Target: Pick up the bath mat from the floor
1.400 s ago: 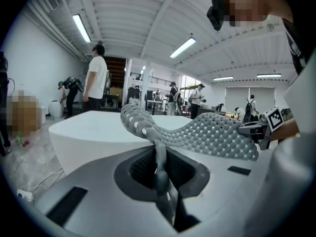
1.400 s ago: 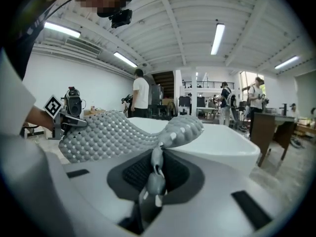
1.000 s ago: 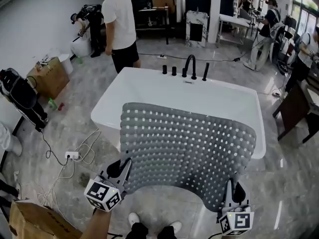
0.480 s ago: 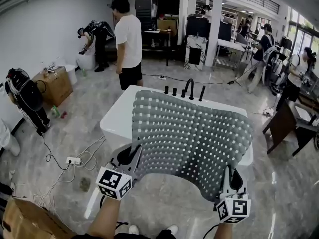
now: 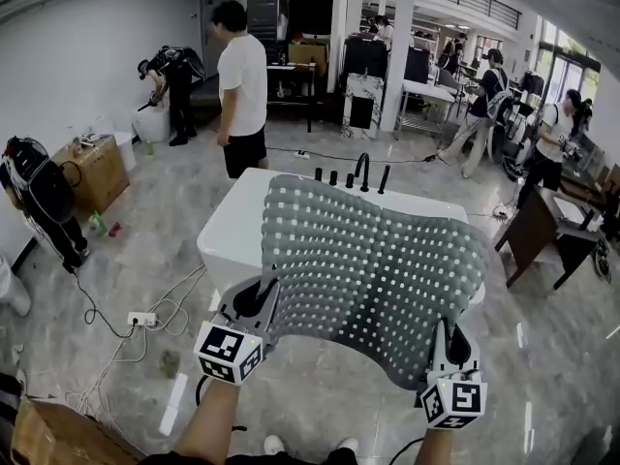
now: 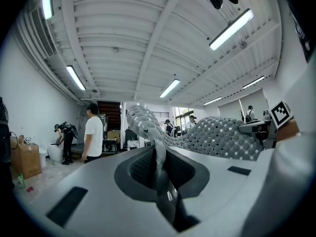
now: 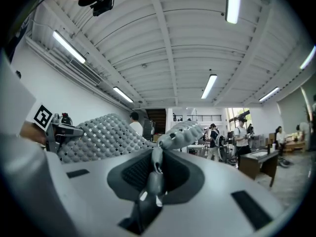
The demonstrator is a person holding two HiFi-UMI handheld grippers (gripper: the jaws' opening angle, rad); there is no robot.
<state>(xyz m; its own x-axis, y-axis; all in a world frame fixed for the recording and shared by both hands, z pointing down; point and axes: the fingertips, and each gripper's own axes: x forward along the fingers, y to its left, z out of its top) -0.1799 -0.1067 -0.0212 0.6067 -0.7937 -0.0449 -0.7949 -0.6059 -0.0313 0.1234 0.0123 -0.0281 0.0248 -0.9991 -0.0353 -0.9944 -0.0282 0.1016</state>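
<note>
**Mat off the floor, held by 2 corners over the tub**

Since 1 second ago the bath mat (image 5: 373, 279) has risen. Its far edge now reaches close to the black taps (image 5: 363, 170), where earlier it stopped well short of them, and both grippers sit a little higher.

The left gripper (image 5: 250, 303) has its jaws clamped on the mat's near-left corner. Its own view shows the rubber edge pinched between the nearly closed jaws. The right gripper (image 5: 455, 342) is clamped the same way on the near-right corner. The mat stretches between the 2 grippers and spreads out above the white bathtub (image 5: 228, 240), sagging in the middle. I cannot tell whether its far part rests on the tub or hangs free.

The lift itself looks done, since no part of the mat appears to be on the floor, so this is the holding stage. The next move calls for keeping both grips tight and the grippers level and apart, so the heavy, floppy mat neither slips nor folds.
</note>
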